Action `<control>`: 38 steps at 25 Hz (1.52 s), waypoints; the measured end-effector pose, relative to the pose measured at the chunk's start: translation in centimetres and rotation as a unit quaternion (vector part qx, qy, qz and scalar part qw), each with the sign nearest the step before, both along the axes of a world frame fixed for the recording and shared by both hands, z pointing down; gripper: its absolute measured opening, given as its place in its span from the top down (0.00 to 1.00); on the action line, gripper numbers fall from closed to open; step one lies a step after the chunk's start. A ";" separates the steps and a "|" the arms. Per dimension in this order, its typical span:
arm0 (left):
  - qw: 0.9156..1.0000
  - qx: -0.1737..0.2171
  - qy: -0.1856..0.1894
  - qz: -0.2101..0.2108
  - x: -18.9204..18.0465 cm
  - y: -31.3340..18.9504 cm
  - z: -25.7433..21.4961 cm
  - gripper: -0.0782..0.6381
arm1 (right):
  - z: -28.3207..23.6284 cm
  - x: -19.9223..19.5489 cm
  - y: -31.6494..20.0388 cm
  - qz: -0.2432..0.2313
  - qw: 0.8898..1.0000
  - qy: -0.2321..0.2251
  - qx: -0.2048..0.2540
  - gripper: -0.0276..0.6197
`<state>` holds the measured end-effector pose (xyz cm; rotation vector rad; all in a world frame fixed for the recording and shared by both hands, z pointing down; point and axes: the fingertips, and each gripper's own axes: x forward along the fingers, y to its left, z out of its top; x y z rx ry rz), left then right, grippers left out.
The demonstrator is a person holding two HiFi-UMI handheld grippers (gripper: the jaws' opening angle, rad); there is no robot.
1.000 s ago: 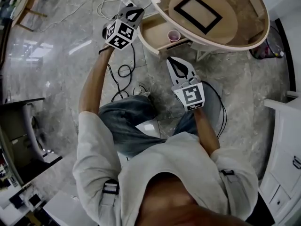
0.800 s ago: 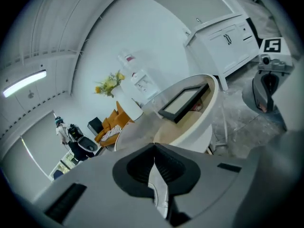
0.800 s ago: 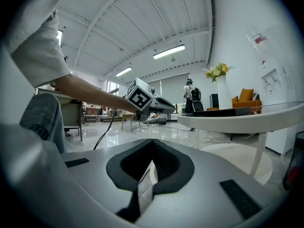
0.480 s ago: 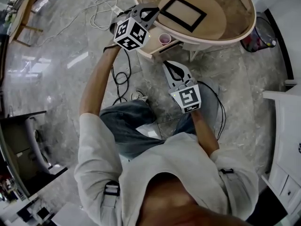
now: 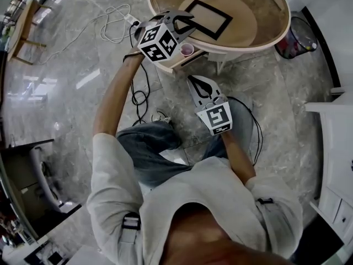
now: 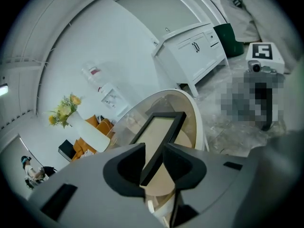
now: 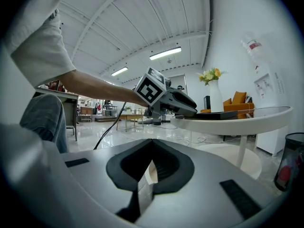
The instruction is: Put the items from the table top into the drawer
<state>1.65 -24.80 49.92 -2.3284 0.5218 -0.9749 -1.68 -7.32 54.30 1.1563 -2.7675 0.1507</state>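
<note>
A black picture frame (image 5: 207,17) lies flat on the round table (image 5: 276,37). Below the table's near rim the drawer (image 5: 172,64) stands pulled out, with a pink cup (image 5: 187,49) inside. My left gripper (image 5: 185,22) reaches over the rim to the frame's near corner. Its jaws have just been opening and stand open. In the left gripper view the frame's (image 6: 161,137) dark edge runs into the gap of the left gripper (image 6: 154,160); I cannot tell if it touches. My right gripper (image 5: 194,80) hangs shut and empty below the drawer, above the floor.
A white vase with yellow flowers (image 6: 78,122) stands at the table's far end. White cabinets (image 5: 336,148) line the right side, and a dark bin (image 5: 295,40) sits by the table. Cables (image 5: 118,15) trail over the marble floor at the left.
The left gripper has swung right from beside the drawer to above the table edge at the frame, and its jaws have parted. The right gripper has stayed put.
</note>
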 end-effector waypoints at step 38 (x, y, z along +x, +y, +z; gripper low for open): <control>0.992 -0.102 -0.066 0.031 3.1 -0.4 1.3 0.79 | 0.4 1.5 -0.4 0.013 1.000 0.003 -0.001 0.92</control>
